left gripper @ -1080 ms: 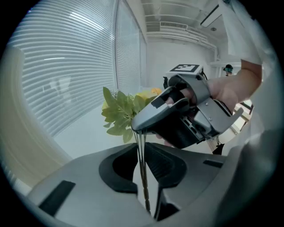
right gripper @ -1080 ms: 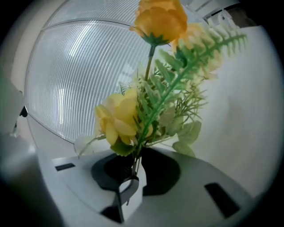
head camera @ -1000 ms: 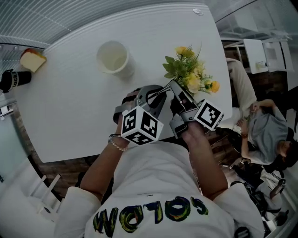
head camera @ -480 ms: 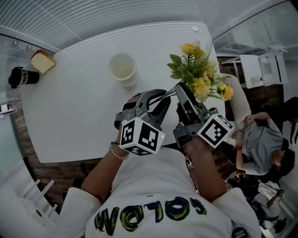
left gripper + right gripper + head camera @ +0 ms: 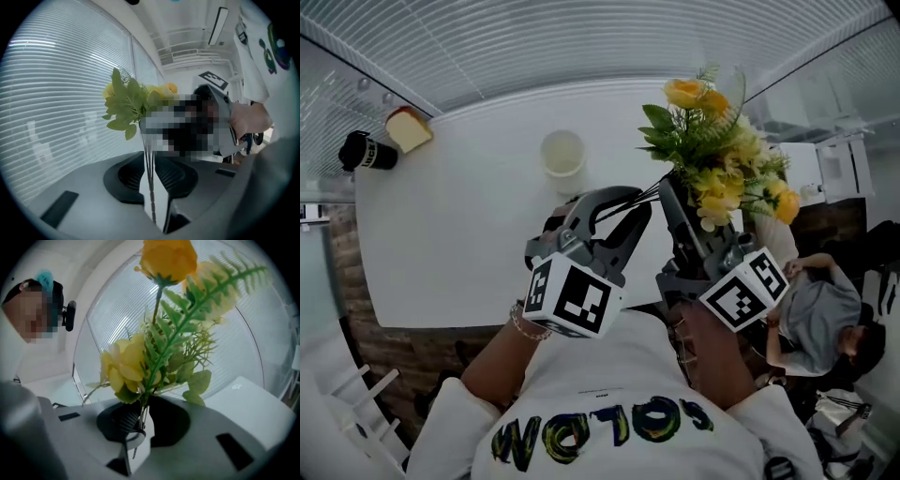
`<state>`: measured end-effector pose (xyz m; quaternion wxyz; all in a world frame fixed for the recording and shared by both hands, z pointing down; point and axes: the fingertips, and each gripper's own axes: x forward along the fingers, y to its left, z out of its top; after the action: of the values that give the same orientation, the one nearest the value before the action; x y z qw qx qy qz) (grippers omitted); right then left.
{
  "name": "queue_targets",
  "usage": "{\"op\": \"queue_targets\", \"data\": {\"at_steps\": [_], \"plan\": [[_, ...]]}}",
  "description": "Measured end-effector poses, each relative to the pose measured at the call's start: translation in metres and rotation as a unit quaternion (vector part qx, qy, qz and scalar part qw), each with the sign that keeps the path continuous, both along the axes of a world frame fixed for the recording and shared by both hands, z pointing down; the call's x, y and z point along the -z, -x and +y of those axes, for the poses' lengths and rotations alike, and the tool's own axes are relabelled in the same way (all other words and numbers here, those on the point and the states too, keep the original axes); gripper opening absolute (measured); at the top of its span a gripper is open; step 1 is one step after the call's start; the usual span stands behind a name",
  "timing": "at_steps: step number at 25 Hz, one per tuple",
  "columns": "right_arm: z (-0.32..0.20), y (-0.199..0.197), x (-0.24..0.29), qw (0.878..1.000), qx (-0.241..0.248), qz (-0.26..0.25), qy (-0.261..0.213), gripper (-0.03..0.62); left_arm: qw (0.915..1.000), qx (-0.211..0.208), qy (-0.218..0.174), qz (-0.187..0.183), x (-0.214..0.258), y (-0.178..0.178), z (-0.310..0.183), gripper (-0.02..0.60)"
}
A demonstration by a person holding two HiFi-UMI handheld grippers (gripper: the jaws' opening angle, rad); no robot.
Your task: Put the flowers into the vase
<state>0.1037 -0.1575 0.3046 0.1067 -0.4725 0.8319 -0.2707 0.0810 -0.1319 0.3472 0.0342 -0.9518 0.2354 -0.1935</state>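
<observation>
HOLD: I have both grippers on one bunch so the flowers [image 5: 712,159] stay gathered | right gripper [image 5: 668,185] fingers clenched on the stems under the leaves | left gripper [image 5: 639,200] fingers grasping the lower stems, just eased open slightly | POSE: hands side by side near my chest, bunch raised above the worktop [image 5: 450,234] | vase [image 5: 563,161] well apart, leftward

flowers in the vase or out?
Out. The flowers are up in the air, stems pinched in the right tongs; the white vase stands apart on the table, nothing in it.
</observation>
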Motion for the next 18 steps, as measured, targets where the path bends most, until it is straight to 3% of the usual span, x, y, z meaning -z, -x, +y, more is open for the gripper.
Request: {"op": "queue_targets", "data": {"at_steps": [8, 18], "plan": [[-0.009, 0.024, 0.069, 0.994, 0.033, 0.056, -0.086, 0.06, 0.9964, 0.039, -0.063, 0.041, 0.068, 0.018, -0.015, 0.077], [-0.028, 0.073, 0.119, 0.975, 0.057, 0.128, -0.173, 0.061, 0.9877, 0.071, -0.114, 0.08, 0.114, 0.059, -0.043, 0.08]]}}
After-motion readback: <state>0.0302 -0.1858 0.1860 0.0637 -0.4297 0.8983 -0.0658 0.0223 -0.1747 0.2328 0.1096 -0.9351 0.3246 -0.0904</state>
